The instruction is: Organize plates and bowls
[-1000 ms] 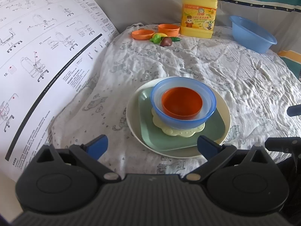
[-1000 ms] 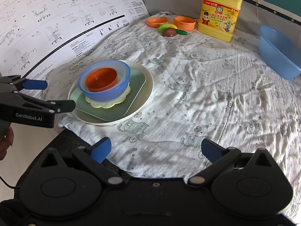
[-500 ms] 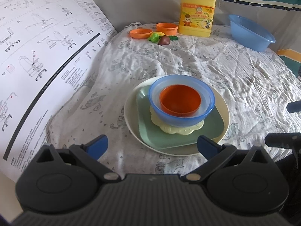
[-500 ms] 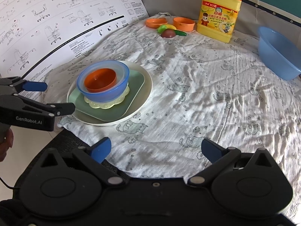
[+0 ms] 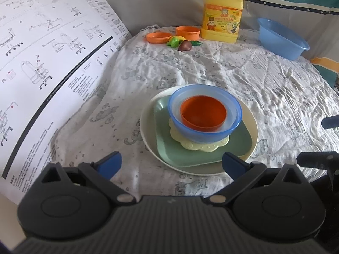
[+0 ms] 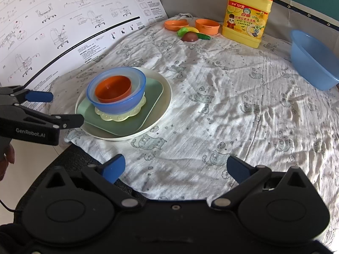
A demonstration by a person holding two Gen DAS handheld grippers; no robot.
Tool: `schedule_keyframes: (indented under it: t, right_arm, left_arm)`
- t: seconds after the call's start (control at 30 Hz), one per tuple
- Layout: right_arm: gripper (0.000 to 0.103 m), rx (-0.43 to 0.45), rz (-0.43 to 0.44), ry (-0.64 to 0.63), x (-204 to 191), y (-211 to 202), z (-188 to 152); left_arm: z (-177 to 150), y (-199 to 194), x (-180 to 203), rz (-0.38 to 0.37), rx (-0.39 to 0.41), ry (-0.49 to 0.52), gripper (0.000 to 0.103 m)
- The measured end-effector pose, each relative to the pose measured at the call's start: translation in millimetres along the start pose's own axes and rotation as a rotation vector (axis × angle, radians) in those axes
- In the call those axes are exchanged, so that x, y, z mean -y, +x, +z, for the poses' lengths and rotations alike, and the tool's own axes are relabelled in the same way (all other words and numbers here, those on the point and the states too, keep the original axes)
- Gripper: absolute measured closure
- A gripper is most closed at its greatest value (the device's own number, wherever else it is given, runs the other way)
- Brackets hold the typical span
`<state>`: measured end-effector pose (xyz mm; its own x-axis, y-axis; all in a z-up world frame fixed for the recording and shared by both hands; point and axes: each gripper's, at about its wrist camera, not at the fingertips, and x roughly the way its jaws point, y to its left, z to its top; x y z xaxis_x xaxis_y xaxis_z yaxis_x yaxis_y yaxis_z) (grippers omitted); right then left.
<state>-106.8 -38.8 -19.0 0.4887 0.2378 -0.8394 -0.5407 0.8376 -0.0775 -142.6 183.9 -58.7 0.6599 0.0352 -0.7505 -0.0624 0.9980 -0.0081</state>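
Hovering wide open, empty: left gripper (image 5: 170, 163) | right gripper (image 6: 175, 167) wide open, empty | orange bowl (image 5: 203, 114) untouched

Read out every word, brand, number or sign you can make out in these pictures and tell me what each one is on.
"GenRobot.AI": white lettering on the black left gripper body.
"127克": red band on the yellow plastic detergent jug with the orange pump; its other Chinese lines are too small to read.
"10": a step number on the large white assembly-instruction sheet; the rest of its print is too small.
Nothing else carries text.
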Motion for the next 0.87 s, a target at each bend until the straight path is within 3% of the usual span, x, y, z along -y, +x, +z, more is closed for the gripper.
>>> schedule_keyframes:
  t: [0.87]
  right_arm:
    - [0.000,0.008,-0.009,0.001,2.9,-0.7,0.4]
  left_arm:
    - [-0.2,-3.7,2.9,0.017,0.013,0.042,0.000]
